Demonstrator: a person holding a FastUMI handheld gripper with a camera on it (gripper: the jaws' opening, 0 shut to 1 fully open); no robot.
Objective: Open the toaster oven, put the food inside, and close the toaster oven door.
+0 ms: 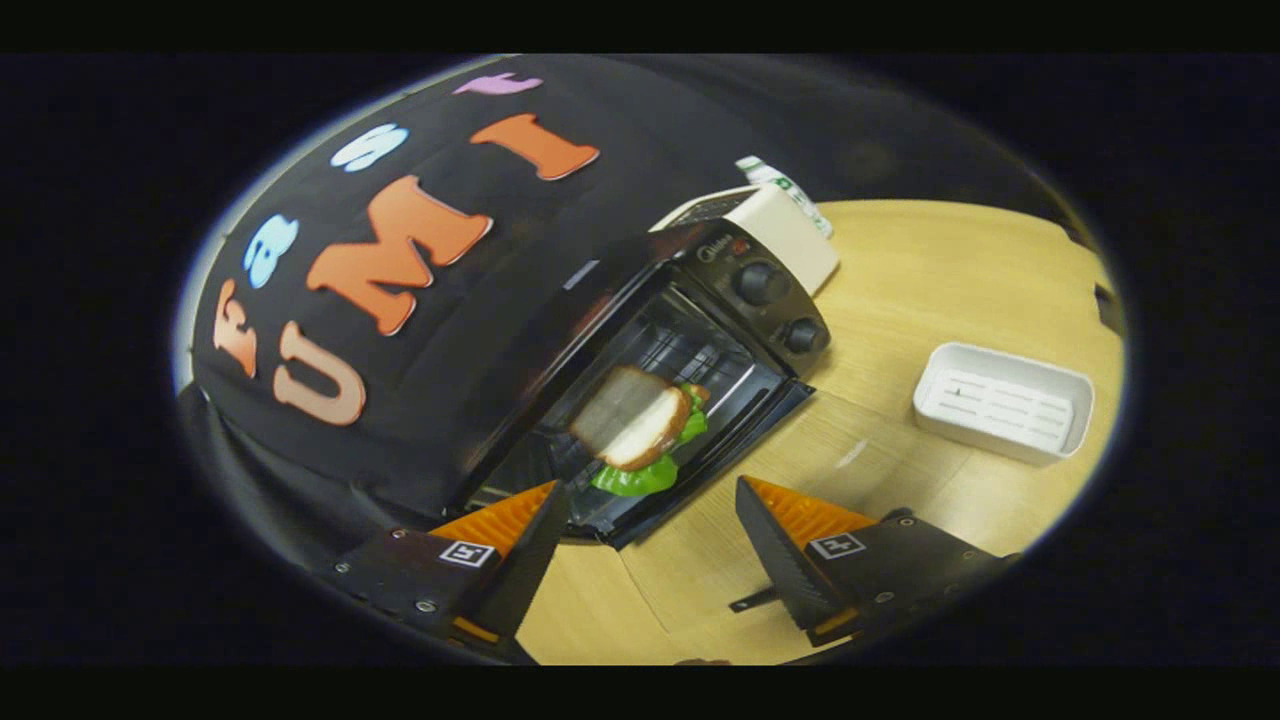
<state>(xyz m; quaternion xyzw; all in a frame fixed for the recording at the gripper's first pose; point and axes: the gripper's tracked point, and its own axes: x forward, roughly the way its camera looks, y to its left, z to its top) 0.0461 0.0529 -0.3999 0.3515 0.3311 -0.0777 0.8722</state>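
Near the middle of the frame, a black toaster oven (pixel 690 340) stands on a light wooden table (pixel 950 280), its door (pixel 700 470) dropped open toward the camera and lying low over the tabletop. Two round knobs (pixel 762 283) sit one under the other on its control panel, on the side toward the upper right of the frame. On the open door, at the mouth of the oven, lies the food: a sandwich (pixel 640 425) of sliced bread with green lettuce showing under it and a bit of orange-red filling at its upper edge; its outline is blurred, and whether it rests on the door or on the rack just inside cannot be told. At the bottom of the frame the gripper (pixel 650 540) has its two fingers spread wide apart, clamped on nothing, with bare table between them; the sandwich is just ahead of them, closer to the left finger. Behind the oven, toward the upper right, a cream-coloured appliance (pixel 790 235) stands against its side, and a white container with green print (pixel 785 185) shows beyond that. On the right of the frame a white rectangular tray (pixel 1000 405) sits on the table, well apart from the oven. Black cloth (pixel 450 380) drapes over the upper left of the frame, touching the oven's far side.
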